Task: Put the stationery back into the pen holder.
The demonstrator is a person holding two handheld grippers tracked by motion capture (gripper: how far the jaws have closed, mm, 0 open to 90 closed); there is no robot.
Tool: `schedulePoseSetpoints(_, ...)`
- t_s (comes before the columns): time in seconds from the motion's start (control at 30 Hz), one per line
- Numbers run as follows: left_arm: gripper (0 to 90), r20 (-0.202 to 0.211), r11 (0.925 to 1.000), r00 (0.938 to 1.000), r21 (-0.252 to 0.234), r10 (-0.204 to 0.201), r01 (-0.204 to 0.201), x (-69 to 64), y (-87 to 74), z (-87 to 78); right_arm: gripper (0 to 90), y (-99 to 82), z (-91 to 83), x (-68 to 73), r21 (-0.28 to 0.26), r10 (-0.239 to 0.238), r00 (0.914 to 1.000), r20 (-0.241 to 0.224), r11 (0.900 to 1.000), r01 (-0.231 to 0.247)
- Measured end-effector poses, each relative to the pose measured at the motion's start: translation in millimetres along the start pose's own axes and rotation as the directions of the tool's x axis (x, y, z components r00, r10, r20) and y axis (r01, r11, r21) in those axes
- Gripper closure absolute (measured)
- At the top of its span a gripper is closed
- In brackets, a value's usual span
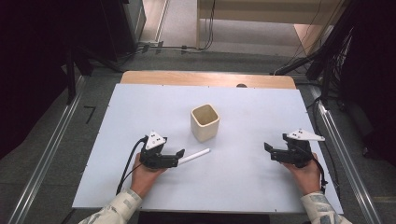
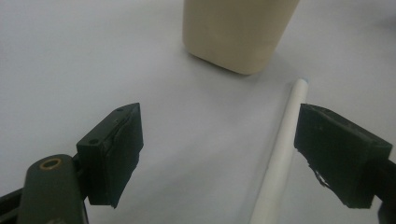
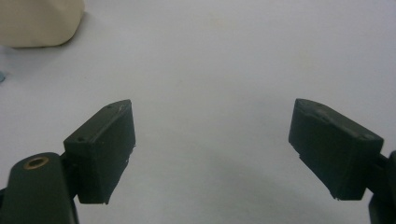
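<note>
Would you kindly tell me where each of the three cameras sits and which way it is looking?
High view: above the person's side, looking forward and down on the white table; both hands, left gripper and right gripper show.
Left gripper view: rides the left gripper, looking low across the table between its open fingers at the beige cup and white stick.
Right gripper view: rides the right gripper, looking between its open fingers over bare table; the cup sits in its upper left corner.
Shared: all three views show the cup.
</note>
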State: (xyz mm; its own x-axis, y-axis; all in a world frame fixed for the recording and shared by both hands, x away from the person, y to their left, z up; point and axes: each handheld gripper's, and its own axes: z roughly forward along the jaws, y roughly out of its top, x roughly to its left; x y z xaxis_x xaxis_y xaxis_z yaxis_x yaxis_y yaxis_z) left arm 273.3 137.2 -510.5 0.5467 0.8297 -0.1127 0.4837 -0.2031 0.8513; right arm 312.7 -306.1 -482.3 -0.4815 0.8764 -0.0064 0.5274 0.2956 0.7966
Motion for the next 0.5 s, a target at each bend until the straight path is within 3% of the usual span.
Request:
schedulePoseSetpoints(0.23,17.6,0.012,0.9992,0.9995,0.028,0.028,-0.029,-6.7,-0.6,9.1,13.2,-0.4,1.3,1.0,0.009,0.002,1.0000,-0.005,1.0000,-0.002)
schedulePoseSetpoints(0.5,26.0,0.027,0.9976,0.9980,0.037,0.057,-0.058,-15.0,-2.8,16.8,13.8,-0.6,2.8,2.1,0.018,-0.001,0.9999,-0.016,0.9998,0.002)
